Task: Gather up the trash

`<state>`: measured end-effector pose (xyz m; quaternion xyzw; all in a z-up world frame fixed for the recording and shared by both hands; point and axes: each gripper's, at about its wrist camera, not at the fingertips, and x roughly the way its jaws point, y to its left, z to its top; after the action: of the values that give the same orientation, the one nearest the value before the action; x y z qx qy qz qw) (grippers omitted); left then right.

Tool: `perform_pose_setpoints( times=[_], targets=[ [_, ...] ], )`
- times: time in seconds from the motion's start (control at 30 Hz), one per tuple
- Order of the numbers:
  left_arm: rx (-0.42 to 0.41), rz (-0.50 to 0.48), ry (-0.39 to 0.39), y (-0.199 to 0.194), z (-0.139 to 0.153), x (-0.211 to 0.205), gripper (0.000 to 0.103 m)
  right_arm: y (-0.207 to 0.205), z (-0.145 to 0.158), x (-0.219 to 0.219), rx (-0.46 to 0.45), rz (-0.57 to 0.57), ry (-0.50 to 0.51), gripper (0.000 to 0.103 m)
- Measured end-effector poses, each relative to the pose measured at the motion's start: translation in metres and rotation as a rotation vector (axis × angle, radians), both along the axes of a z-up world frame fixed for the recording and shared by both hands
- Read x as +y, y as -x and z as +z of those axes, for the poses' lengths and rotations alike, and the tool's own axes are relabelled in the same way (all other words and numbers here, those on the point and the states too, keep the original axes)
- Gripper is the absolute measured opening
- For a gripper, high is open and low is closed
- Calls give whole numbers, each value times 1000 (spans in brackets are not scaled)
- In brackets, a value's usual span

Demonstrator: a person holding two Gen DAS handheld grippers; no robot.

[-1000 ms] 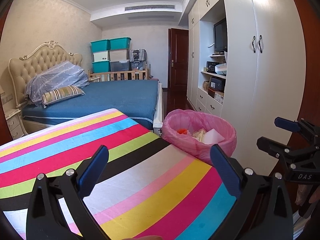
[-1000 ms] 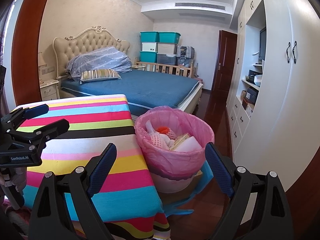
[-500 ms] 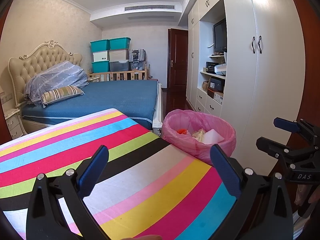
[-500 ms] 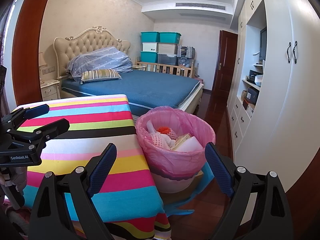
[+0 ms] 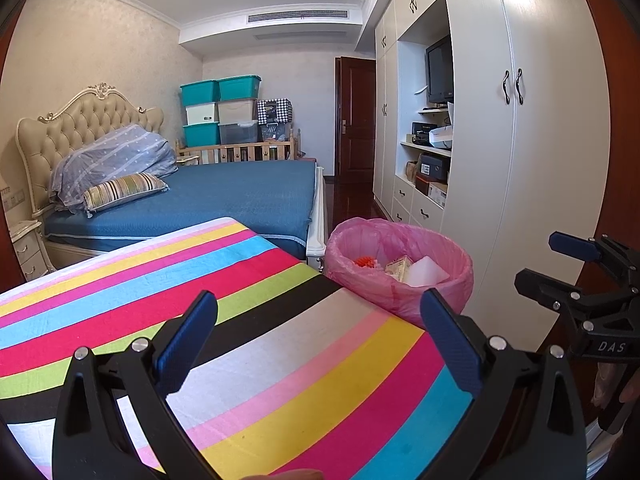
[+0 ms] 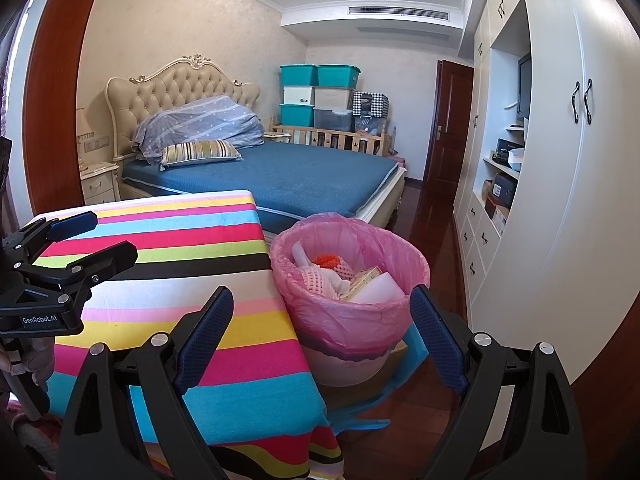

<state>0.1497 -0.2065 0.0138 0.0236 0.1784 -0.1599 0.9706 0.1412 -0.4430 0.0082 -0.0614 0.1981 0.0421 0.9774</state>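
Both my grippers' fingers spread wide, empty, over striped table (image 5: 280, 344). Left gripper (image 6: 86, 240) reads "GenRobot.AI"; right gripper (image 5: 560, 262) reads "DAS". Pink-lined bin (image 6: 352, 312), trash (image 6: 360, 280) inside, at 12 o'clock.

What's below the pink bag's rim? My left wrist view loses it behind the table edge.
Observer: The pink bag lines a white bin that stands on the floor beside the striped tablecloth.
Operator: I see an orange piece and a white block inside. Anything else?
Observer: Yes, white foam netting lies on the table side, just below the orange piece.
Operator: Is the floor bare under the bin?
Observer: No, a blue sheet spreads out on the wooden floor under it.
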Motion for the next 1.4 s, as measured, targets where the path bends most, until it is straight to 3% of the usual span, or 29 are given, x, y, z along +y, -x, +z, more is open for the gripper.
perform_pose_setpoints(
  times=[1.4],
  targets=[
    [8, -5, -8, 1, -7, 0, 98, 1, 1, 0, 3, 1, -4, 84]
  ],
)
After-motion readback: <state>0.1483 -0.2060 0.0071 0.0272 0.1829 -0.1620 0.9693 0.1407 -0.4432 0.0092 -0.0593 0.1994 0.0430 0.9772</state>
